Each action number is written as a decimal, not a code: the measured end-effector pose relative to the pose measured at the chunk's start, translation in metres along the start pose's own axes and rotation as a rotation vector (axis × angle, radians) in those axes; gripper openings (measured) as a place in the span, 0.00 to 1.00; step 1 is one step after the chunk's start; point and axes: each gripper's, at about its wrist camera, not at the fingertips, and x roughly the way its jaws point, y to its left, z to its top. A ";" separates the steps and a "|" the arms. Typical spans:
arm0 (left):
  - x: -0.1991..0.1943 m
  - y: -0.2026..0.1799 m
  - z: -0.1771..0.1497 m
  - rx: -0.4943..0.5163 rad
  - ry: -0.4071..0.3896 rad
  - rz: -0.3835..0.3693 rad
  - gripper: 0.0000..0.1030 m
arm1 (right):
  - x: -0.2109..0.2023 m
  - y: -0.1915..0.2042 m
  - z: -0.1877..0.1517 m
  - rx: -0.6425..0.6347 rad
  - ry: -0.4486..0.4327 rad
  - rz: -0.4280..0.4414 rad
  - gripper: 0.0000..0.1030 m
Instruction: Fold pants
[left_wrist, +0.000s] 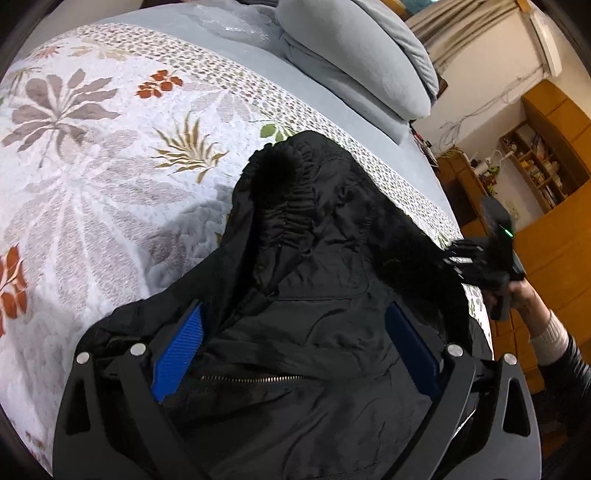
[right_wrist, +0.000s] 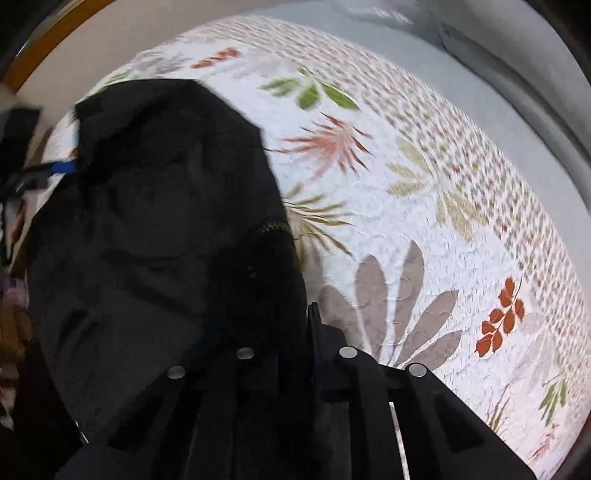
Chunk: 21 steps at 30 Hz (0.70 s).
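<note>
Black pants (left_wrist: 314, 266) lie bunched on a floral quilt, elastic waistband up and a zipper (left_wrist: 255, 377) showing near me. My left gripper (left_wrist: 295, 343) is open, its blue pads (left_wrist: 181, 350) spread wide over the fabric around the zipper. My right gripper (left_wrist: 458, 258) shows at the pants' right edge in the left wrist view. In the right wrist view the right gripper (right_wrist: 312, 325) is shut on the pants (right_wrist: 166, 229), which hang to the left. The left gripper's blue pad (right_wrist: 64, 168) shows at the far left.
The floral quilt (left_wrist: 92, 177) covers a bed with a grey-blue sheet (left_wrist: 332, 107) and grey pillows (left_wrist: 362, 55) at the far end. Wooden shelves and a cabinet (left_wrist: 546, 206) stand to the right of the bed.
</note>
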 end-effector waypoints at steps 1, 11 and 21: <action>-0.005 0.000 -0.001 -0.009 -0.005 0.005 0.93 | -0.007 0.009 -0.003 -0.015 -0.023 0.005 0.12; -0.111 -0.002 -0.051 -0.079 -0.140 0.089 0.93 | -0.082 0.137 -0.068 -0.183 -0.245 0.003 0.12; -0.193 -0.051 -0.093 -0.018 -0.264 0.114 0.93 | -0.042 0.223 -0.145 -0.371 -0.205 0.065 0.12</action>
